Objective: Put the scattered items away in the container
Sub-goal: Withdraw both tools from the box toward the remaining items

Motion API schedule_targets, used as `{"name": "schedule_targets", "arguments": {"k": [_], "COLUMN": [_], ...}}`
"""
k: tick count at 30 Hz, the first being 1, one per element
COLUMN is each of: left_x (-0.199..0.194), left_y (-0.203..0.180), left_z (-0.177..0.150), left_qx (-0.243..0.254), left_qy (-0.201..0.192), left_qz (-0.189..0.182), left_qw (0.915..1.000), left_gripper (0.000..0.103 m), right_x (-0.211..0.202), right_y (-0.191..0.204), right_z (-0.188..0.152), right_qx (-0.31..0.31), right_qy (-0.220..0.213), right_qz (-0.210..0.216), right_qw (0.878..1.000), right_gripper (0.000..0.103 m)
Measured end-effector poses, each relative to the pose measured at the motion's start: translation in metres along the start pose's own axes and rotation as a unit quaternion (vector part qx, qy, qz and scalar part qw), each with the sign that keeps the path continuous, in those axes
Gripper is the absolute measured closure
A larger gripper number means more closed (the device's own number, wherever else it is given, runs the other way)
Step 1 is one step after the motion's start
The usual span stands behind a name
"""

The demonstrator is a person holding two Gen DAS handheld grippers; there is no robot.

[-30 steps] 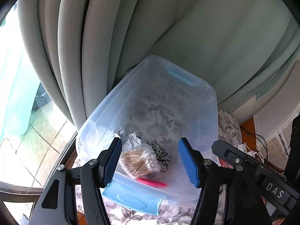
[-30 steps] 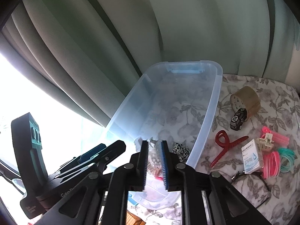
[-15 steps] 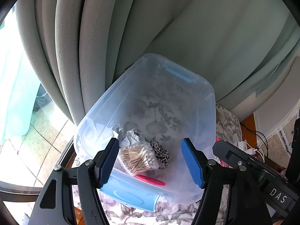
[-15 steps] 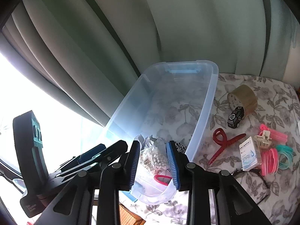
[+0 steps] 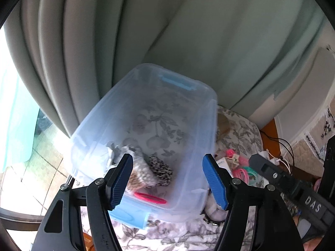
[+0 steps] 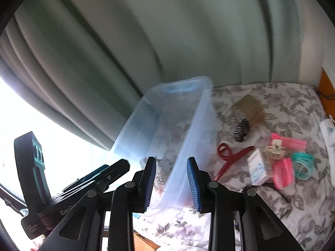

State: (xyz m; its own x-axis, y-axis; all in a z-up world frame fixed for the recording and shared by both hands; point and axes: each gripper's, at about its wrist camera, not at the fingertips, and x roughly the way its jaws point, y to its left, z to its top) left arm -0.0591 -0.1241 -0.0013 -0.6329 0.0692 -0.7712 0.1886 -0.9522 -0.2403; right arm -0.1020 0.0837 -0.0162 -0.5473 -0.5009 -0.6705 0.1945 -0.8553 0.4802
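Left gripper [image 5: 167,181] jaws wide, nothing held, hanging over the near end of the bin [image 5: 206,125]. Inside the bin, near end: swab pack [image 5: 139,172], spotted scrunchie [image 5: 160,168], crumpled white wrapper [image 5: 114,149], pink clip [image 5: 149,197] flat on the bottom. Right gripper [image 6: 171,185] jaws partly open, nothing held, straddling the bin's near right wall [image 6: 188,152] in the right wrist view; can't tell whether they touch it. Right of the bin, loose on the floral cloth [image 6: 278,102]: tape roll [image 6: 249,108], toy car [image 6: 241,130] just in front of it, red claw clip [image 6: 230,155], white box [image 6: 256,168], beige clip [image 6: 275,150] on pink rollers [image 6: 293,142], pink bands [image 6: 283,173], teal bands [image 6: 303,165] beside them. Everything there is well apart from both jaws; the bin wall sits between them and the right gripper. The surface looks padded, can't tell desk or bed. Grey-green curtain [image 5: 188,31] right behind the bin, bright window [image 5: 12,108] at left, cables [image 5: 278,144] and orange floor at far right. Both views are motion-blurred.
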Motion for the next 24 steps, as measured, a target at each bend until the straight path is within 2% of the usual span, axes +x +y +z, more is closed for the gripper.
{"name": "schedule_targets", "arguments": {"k": [8,12,14,18,24], "left_x": [0.003,0.016,0.021,0.037,0.073], "left_y": [-0.065,-0.103,-0.119,-0.149,-0.172], "left_z": [-0.010,-0.019,-0.025,-0.041,-0.064], "left_qx": [0.063,0.102,0.121,0.161,0.193], "left_qy": [0.001,0.015,0.024,0.054,0.103], "left_qz": [-0.018,-0.030,-0.036,-0.035,-0.021], "left_qw": [0.9979,0.9942,0.9917,0.9849,0.9755], "left_gripper": [0.033,0.033,0.033,0.033,0.033], "right_x": [-0.047,-0.070,-0.080,-0.084,-0.073], "right_y": [-0.064,-0.096,-0.112,-0.138,-0.177], "right_z": [0.000,0.000,-0.001,-0.009,-0.027], "right_qx": [0.061,0.092,0.107,0.130,0.164], "right_qy": [-0.052,-0.077,-0.086,-0.079,-0.046], "right_qz": [-0.027,-0.040,-0.048,-0.058,-0.078], "right_qw": [0.996,0.992,0.989,0.987,0.982], "right_gripper": [0.070,0.054,0.054,0.051,0.045]}}
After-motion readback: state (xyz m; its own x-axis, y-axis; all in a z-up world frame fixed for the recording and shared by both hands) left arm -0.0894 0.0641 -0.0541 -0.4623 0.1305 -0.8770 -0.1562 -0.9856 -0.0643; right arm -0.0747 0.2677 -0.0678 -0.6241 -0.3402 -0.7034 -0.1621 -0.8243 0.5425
